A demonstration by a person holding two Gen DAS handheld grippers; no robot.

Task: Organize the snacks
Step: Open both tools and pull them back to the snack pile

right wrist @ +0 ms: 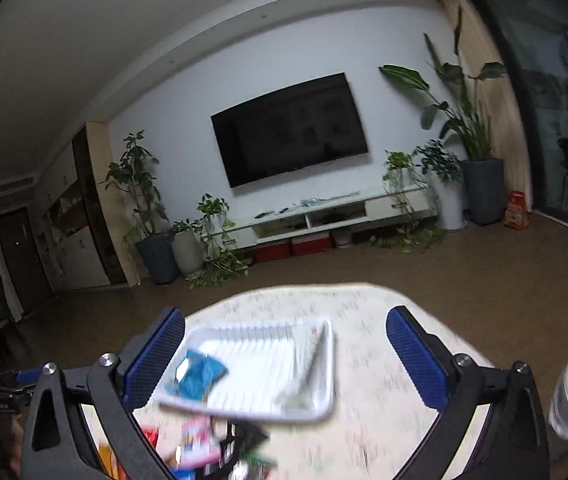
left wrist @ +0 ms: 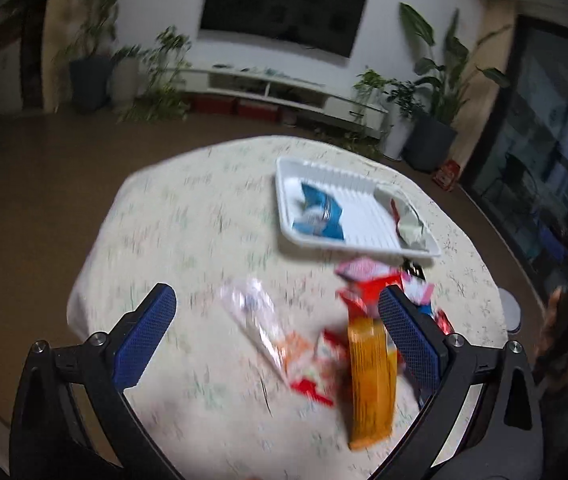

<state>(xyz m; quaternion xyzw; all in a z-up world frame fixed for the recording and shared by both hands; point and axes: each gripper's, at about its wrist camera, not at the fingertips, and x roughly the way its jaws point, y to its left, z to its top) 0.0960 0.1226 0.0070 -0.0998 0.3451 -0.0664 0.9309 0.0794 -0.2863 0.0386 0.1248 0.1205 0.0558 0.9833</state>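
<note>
Round desk (left wrist: pixel 172 216) under a pale floral cloth; clear wrapper (left wrist: pixel 250 312), then orange packet (left wrist: pixel 369 380) among loose snacks; white tray (left wrist: pixel 347 240) holding a blue packet (left wrist: pixel 317 212); wall television (right wrist: pixel 289 128), potted plants (right wrist: pixel 463 120); left gripper (left wrist: pixel 276 332) and right gripper (right wrist: pixel 285 356) fingers spread, empty.

Black gripper (left wrist: pixel 276 312) frames, blue textured pads (left wrist: pixel 148 336), silver screws.

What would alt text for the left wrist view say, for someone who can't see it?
Blurred view over a round table: the left gripper hangs open above loose snack packets, including an orange one. Beyond them a white tray holds a blue packet; a wall television hangs behind.
</note>
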